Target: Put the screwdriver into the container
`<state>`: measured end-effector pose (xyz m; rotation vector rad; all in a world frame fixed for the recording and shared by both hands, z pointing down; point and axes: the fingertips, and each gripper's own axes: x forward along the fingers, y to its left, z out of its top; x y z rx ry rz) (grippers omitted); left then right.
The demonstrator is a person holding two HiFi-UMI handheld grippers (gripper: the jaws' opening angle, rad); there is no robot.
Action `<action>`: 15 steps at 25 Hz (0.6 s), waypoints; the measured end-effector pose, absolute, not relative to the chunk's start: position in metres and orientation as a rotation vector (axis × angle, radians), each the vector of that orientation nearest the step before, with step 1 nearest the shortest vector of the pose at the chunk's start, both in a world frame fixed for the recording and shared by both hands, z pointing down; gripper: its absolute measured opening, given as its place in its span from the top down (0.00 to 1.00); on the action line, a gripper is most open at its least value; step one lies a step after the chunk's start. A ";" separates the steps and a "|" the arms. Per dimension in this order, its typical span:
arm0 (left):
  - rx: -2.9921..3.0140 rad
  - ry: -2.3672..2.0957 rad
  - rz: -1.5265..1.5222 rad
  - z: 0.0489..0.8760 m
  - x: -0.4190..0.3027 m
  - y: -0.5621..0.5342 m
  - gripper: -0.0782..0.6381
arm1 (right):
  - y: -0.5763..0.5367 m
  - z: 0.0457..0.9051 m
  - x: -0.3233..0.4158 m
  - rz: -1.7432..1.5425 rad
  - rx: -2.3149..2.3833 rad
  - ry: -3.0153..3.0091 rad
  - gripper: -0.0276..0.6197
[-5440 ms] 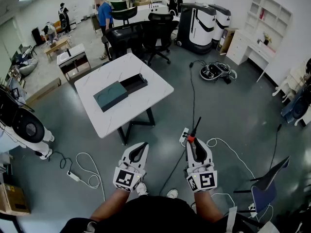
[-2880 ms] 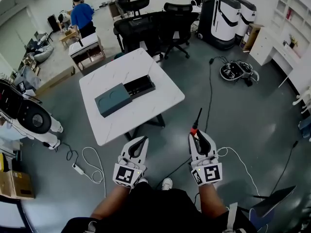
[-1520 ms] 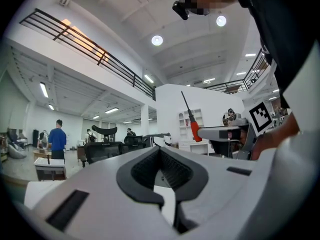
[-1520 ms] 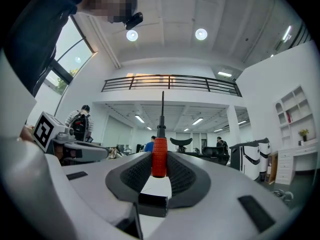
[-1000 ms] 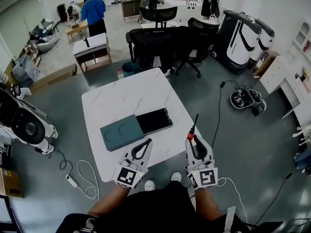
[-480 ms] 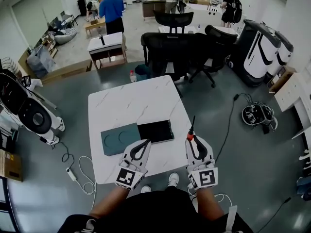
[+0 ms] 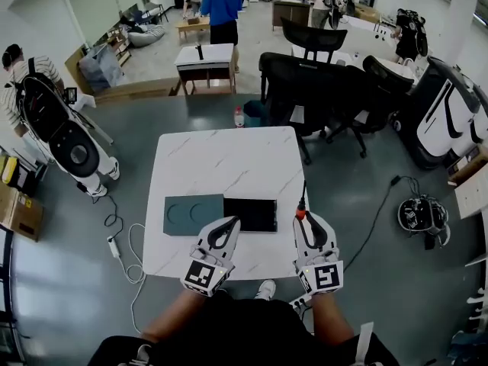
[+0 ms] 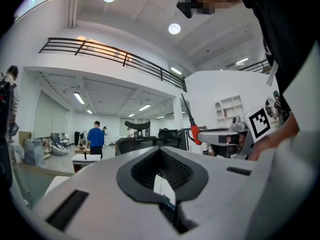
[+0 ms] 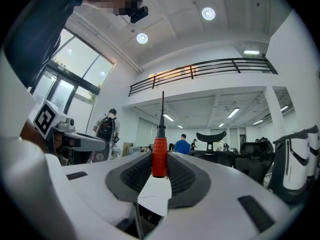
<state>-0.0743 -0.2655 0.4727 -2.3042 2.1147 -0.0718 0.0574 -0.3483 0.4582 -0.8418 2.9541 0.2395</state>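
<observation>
Near the front edge of the white desk [image 7: 229,158], a person stands with both grippers held out low.

Right gripper [image 7: 306,221]: clamped on the screwdriver [image 9: 159,156], jaws pressed to either side of the red handle. The thin dark shaft sticks out past the jaw tips, away from the person. Held this way the tip leads, which suits lowering the tool lengthwise into a shallow box. The grip on the thick part of the handle probably guards against slipping.

Container [image 7: 250,214]: black, shallow and open on top, lying flat on the near half of the desk just ahead of the grippers. A teal slab [image 7: 193,214] with two round hollows lies against its left end. This is probably the lid set aside so the box is ready to fill, though the head view is too small to be sure.

The screwdriver is not yet in the container. It is in the air just to the right of it, near the desk's right edge.

Left gripper [image 7: 227,226]: jaws together at the tips with nothing between them. It hovers by the container's near edge, idle, perhaps there to steady the box.

Pose: both forearms reach forward side by side, roughly parallel, with the marker cubes toward the person and the jaws pointing ahead. The right arm likely needs a shift left and a downward tilt to bring the shaft over the opening.
</observation>
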 end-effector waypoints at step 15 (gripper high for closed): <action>-2.201 2.245 -0.097 0.494 -0.132 -0.266 0.88 | -0.375 0.502 -0.014 0.289 -0.659 3.128 0.79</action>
